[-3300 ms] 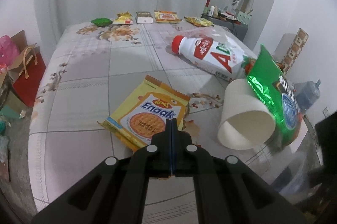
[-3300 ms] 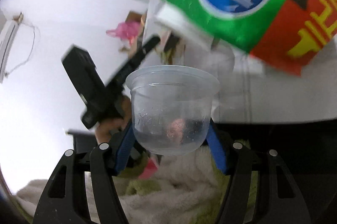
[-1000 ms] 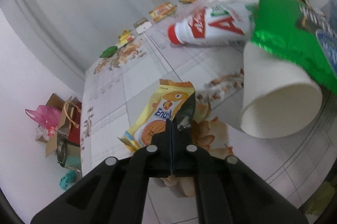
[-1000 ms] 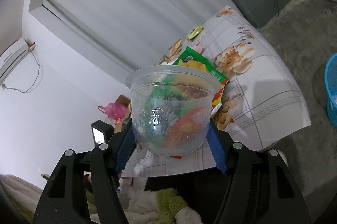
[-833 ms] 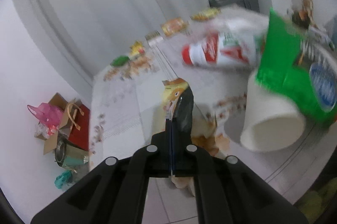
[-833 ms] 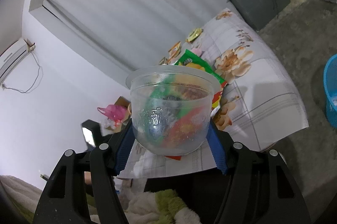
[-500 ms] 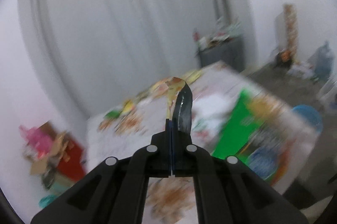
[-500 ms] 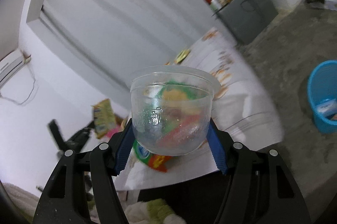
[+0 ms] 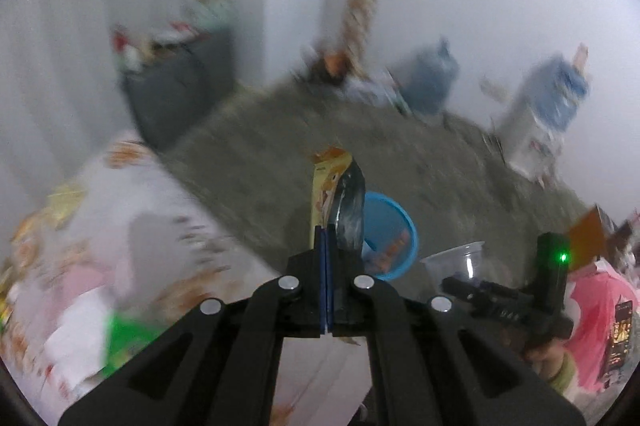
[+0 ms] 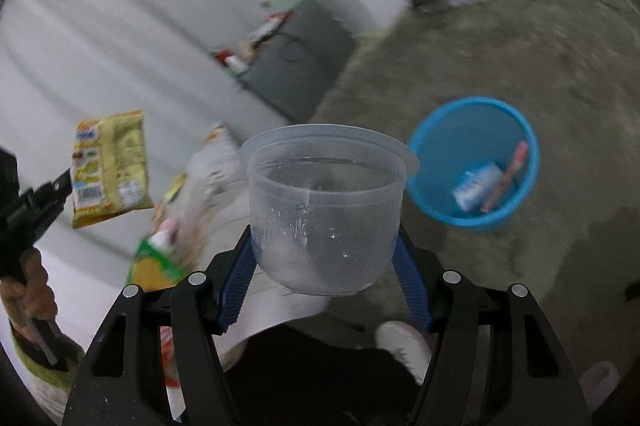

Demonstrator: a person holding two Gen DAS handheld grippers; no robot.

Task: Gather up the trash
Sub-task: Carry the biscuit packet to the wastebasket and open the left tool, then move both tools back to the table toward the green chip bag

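Above the blue bin (image 10: 472, 161), both tools have swung off the bed, left (image 9: 326, 238) clamping the wrapper (image 9: 334, 193), right (image 10: 324, 246) gripping the cup (image 10: 324, 201)

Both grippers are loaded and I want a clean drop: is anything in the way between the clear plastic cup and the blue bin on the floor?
Nothing visible does. The clear plastic cup, clamped in the right gripper, has only bare floor between it and the blue bin, whose mouth is open, with a few wrappers inside.

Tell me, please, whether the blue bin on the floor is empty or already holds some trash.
Not empty: the blue bin already holds a pale blue packet and a pinkish stick wrapper at its bottom.
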